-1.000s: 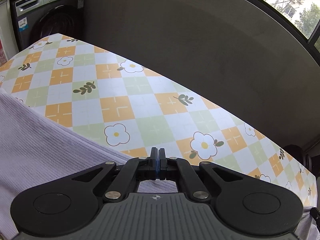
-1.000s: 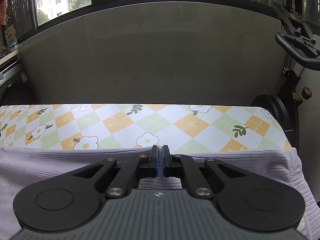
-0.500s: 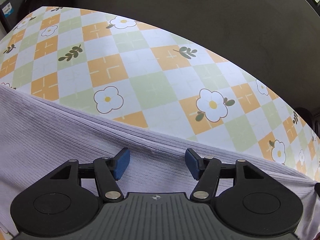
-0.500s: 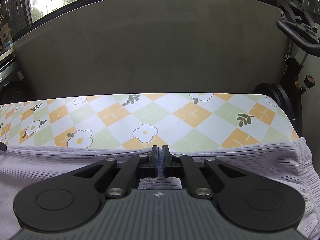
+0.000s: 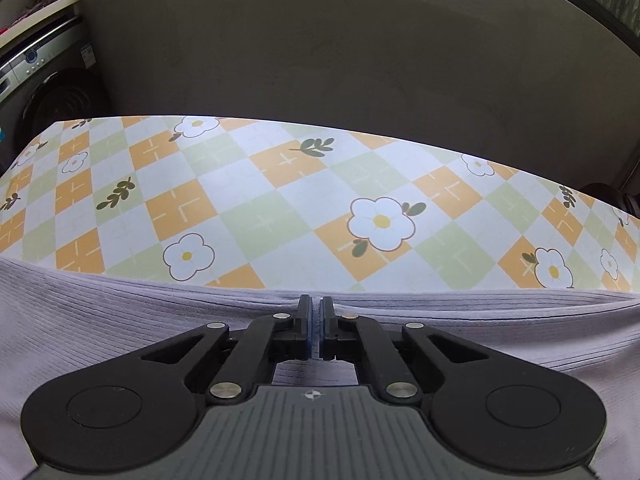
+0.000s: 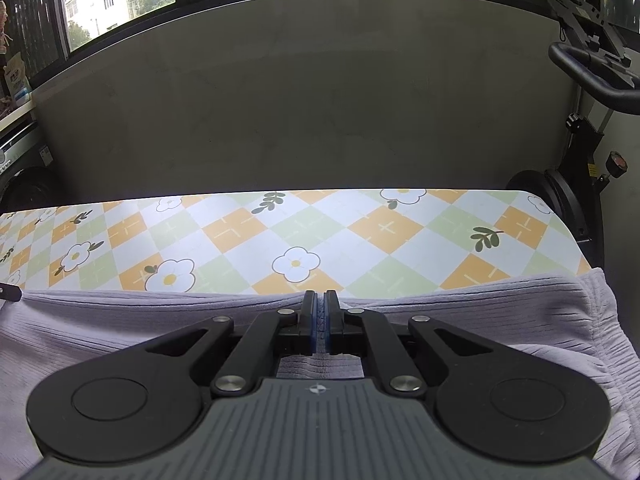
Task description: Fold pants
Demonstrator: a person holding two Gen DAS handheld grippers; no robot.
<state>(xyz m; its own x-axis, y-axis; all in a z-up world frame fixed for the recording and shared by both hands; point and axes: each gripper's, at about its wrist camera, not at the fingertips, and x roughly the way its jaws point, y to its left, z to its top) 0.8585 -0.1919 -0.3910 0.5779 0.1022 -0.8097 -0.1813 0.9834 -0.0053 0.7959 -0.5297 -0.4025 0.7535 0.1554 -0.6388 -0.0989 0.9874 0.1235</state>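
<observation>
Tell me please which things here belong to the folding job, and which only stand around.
Belong to the job:
- lilac pants
- left hand-held gripper, shut on the pants' edge
- right hand-held gripper, shut on the pants' edge
- flowered table

Only standing around:
- washing machine
- exercise bike

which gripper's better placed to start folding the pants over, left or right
Right, marginally. The right gripper is shut on the lavender pants near their gathered end at the table corner. The left gripper is also shut on the far edge, but mid-length.
</observation>
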